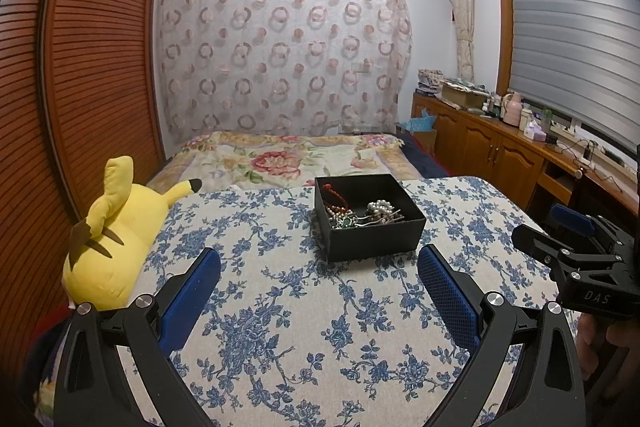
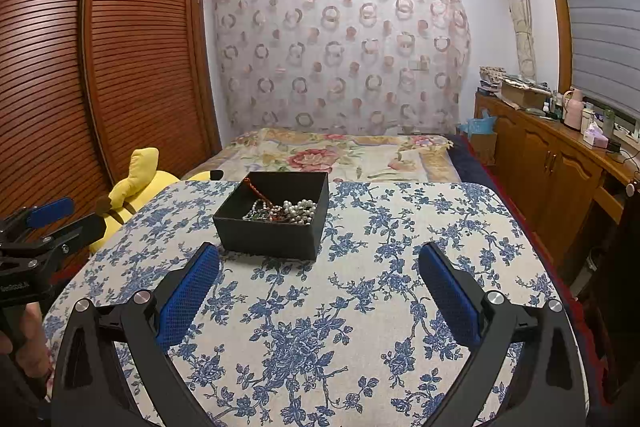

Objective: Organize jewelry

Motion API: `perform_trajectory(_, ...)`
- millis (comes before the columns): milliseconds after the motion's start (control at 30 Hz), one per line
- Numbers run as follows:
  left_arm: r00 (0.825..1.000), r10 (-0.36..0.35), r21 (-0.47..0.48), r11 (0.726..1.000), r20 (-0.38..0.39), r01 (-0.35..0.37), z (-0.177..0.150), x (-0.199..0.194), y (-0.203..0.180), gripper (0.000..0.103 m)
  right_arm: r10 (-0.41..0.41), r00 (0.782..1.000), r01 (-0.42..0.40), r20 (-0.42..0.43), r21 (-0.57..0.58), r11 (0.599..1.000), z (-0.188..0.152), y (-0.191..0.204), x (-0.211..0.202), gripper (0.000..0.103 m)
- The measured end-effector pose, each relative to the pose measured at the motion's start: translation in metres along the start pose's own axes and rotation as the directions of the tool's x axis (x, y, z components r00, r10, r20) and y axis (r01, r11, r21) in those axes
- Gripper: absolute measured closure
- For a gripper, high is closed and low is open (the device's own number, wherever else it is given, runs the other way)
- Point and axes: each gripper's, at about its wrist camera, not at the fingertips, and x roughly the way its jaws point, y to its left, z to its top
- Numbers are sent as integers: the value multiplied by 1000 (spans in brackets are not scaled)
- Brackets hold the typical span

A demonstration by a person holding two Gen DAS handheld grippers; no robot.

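Currently I'm over the table (image 1: 304, 327), covered in a blue-and-white floral cloth, bed (image 1: 280, 157) behind it. Yellow plush toy (image 1: 116, 227) lies at the table's left edge, on the bed side.

Black box (image 1: 372, 239) sits on the cloth past the middle of the table, lid off. Jewelry is piled inside, toward the near-right corner: pearl strands (image 1: 380, 209), a green beaded piece (image 1: 344, 221), and a red cord (image 1: 326, 189) by the far-left wall (pieces are tangled, I can't separate them further).

Left gripper (image 1: 319, 267): jaws spread wide, nothing between the blue pads, hovering above the cloth just short of the box's near side. Box is slightly right of its centreline.

Right gripper (image 2: 319, 267): jaws likewise wide apart and empty, above the cloth; box sits ahead and to its left, near corner close to the left pad (image 2: 188, 295) in that view. Neither gripper touches the box.
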Motion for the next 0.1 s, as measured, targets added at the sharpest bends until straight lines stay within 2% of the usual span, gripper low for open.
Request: perform_trajectory(100,1000,1,-3,1000,-3,-1,1,1,1,8,-1,1000,1,1,0,1000,0,0,0,2)
